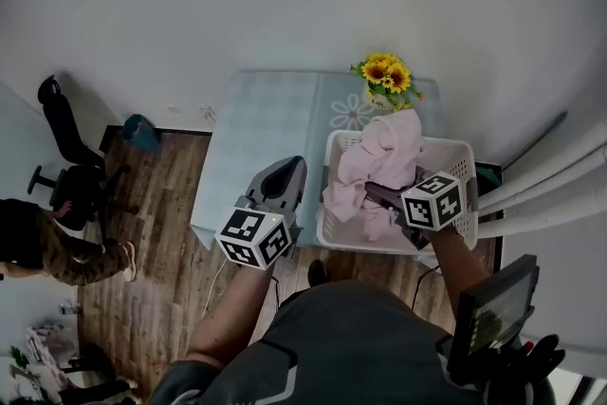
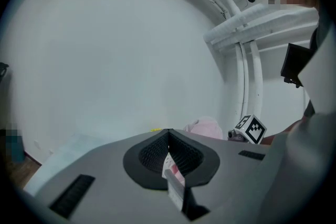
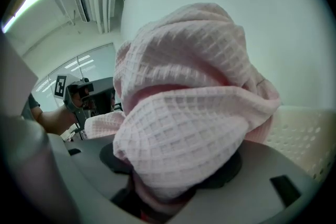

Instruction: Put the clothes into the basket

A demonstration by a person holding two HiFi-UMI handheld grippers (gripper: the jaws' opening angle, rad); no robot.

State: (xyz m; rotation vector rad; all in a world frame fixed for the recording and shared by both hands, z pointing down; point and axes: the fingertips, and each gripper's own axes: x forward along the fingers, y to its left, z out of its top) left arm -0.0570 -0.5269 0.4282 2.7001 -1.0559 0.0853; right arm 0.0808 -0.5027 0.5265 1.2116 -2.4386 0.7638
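**A:** What is nearest the camera?

**B:** Seen from above, the person's torso and two forearms. A small dark screen (image 1: 495,303) stands at the person's right. Each hand holds a grey gripper with a marker cube.

**A:** How do the grippers stand?

**B:** The left gripper (image 1: 295,165) hangs over the near edge of the table (image 1: 266,128). Its jaws are pressed together at the tip and grip no clothing. A thin pale strip shows in the seam, and I cannot tell what it is. The right gripper (image 1: 371,193) is over the basket (image 1: 455,145). Its jaws stand wide, clamped on a thick bunch of pink waffle cloth (image 1: 384,152). In the right gripper view the cloth covers the jaws and most of the scene.

**A:** Where is the cloth?

**B:** It rises in a heap above the white perforated basket, and its lower folds drape over the basket's left rim. The basket sits at the table's near right corner.

**A:** And further off?

**B:** Just past the basket, sunflowers (image 1: 387,76) stand at the table's far edge, near its right corner. Left of the table, on the wood floor, there is a blue object (image 1: 140,133), a black office chair (image 1: 62,138) and a second person (image 1: 47,247). A plain pale wall lies beyond.
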